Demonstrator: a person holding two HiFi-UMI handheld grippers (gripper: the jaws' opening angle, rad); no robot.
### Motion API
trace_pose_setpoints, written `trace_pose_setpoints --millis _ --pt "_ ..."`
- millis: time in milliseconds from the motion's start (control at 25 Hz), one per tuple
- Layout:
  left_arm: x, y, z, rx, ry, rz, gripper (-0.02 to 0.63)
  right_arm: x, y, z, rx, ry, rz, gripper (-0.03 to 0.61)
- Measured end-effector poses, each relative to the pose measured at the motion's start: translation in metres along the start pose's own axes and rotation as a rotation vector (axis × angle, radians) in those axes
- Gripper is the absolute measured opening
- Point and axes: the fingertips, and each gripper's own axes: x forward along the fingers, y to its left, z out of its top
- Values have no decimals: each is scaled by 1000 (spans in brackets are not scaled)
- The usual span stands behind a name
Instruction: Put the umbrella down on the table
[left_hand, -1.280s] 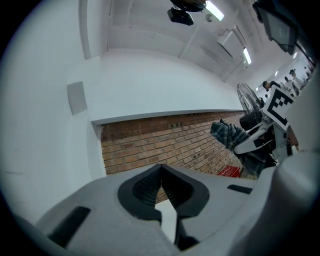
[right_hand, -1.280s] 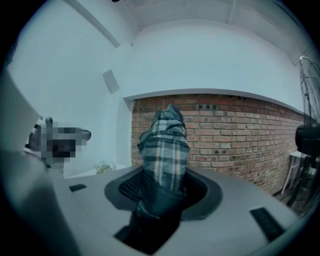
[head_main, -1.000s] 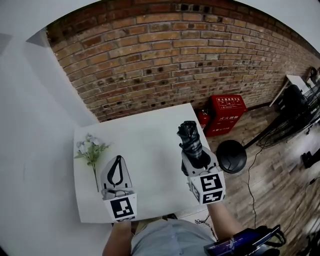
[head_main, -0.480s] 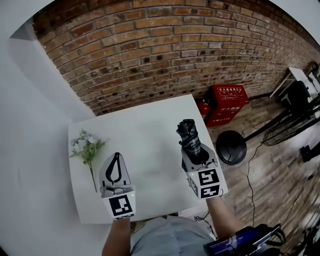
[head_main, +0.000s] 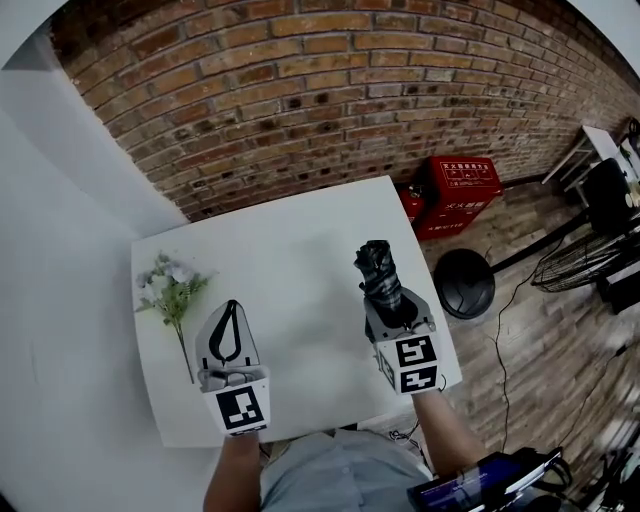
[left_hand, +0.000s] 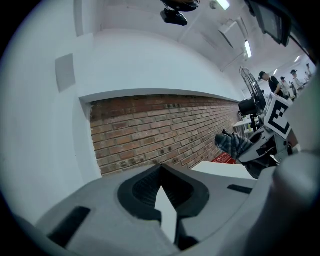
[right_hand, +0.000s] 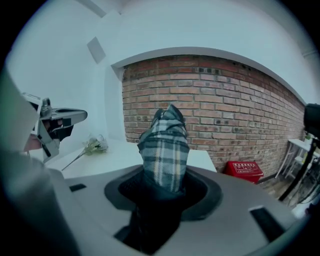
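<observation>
A folded plaid umbrella (head_main: 379, 273) stands up out of my right gripper (head_main: 390, 303), which is shut on its lower end above the right part of the white table (head_main: 290, 250). In the right gripper view the umbrella (right_hand: 165, 145) fills the gap between the jaws of that gripper (right_hand: 162, 192), and its handle end is hidden. My left gripper (head_main: 232, 308) hovers over the table's left front with its jaw tips together and nothing in them. The left gripper view shows this gripper (left_hand: 161, 167) shut, with the umbrella (left_hand: 231, 144) off to the right.
A sprig of pale flowers (head_main: 172, 290) lies on the table's left side. A brick wall (head_main: 300, 100) stands behind the table. On the wooden floor to the right are red boxes (head_main: 462, 192) and a fan's round black base (head_main: 463, 283).
Both grippers have sunk a little toward the table. The umbrella stays gripped in the right one and the left one stays shut.
</observation>
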Motion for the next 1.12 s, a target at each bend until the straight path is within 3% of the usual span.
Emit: trace_pose_setpoints --millis 1120 --pt "26 25 -55 -23 71 -10 9 56 3 -62 20 173 -16 187"
